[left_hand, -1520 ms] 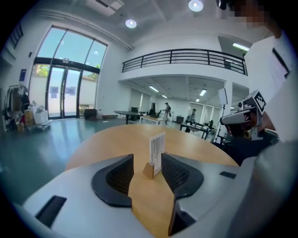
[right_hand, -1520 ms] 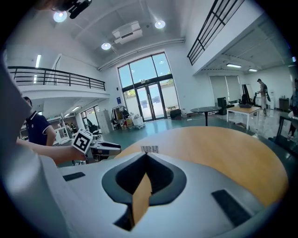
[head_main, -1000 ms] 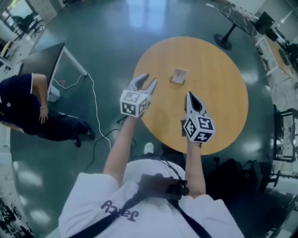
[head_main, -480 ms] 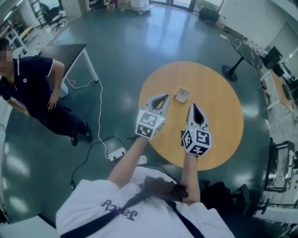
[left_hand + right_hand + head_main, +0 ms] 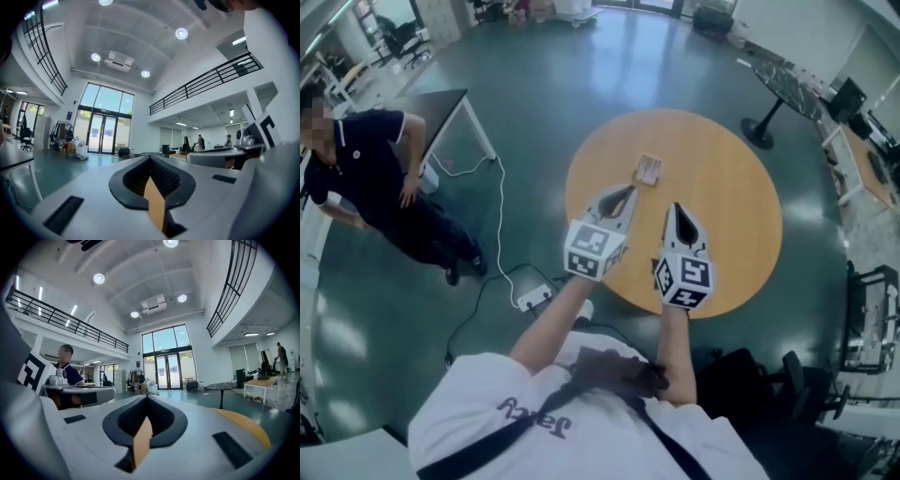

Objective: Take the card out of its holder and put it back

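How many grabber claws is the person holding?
2. The left gripper shows over the round wooden table near its left edge; the right gripper is beside it. Both are shut, with nothing between their jaws. None seems hidden.

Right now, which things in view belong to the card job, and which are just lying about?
Job: small tan card holder, round wooden table, left hand-held gripper and right hand-held gripper, both shut, empty.
Lying about: white power strip on the floor, black desk, person in dark shirt.
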A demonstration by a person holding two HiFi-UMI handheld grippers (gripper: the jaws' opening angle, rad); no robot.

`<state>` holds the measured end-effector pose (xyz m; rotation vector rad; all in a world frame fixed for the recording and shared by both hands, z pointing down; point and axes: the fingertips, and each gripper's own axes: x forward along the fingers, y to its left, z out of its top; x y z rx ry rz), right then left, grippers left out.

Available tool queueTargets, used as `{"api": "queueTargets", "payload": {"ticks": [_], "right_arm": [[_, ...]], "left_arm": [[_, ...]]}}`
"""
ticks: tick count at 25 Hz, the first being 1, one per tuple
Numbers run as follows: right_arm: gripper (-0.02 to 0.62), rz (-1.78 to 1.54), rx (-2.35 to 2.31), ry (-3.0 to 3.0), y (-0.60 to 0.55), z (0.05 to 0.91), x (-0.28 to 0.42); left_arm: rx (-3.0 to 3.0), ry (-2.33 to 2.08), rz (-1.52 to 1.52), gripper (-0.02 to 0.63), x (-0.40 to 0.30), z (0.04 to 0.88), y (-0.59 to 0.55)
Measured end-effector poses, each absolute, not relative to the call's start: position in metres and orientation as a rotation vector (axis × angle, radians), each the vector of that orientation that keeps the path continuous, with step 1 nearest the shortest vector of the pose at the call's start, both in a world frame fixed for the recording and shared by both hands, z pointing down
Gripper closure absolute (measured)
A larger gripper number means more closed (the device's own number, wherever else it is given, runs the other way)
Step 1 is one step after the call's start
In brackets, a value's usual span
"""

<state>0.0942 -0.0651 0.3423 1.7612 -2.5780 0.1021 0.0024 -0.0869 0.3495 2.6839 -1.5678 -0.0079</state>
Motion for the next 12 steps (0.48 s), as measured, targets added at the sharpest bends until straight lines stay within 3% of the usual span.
{"api": "queueTargets", "payload": {"ticks": [12], "right_arm": [[0.577, 0.206, 1.790, -2.588, -0.024, 0.368, 0.138]], "left_arm": [[2.659, -1.577, 0.063, 0.594, 0.031, 0.368, -0.031]]}}
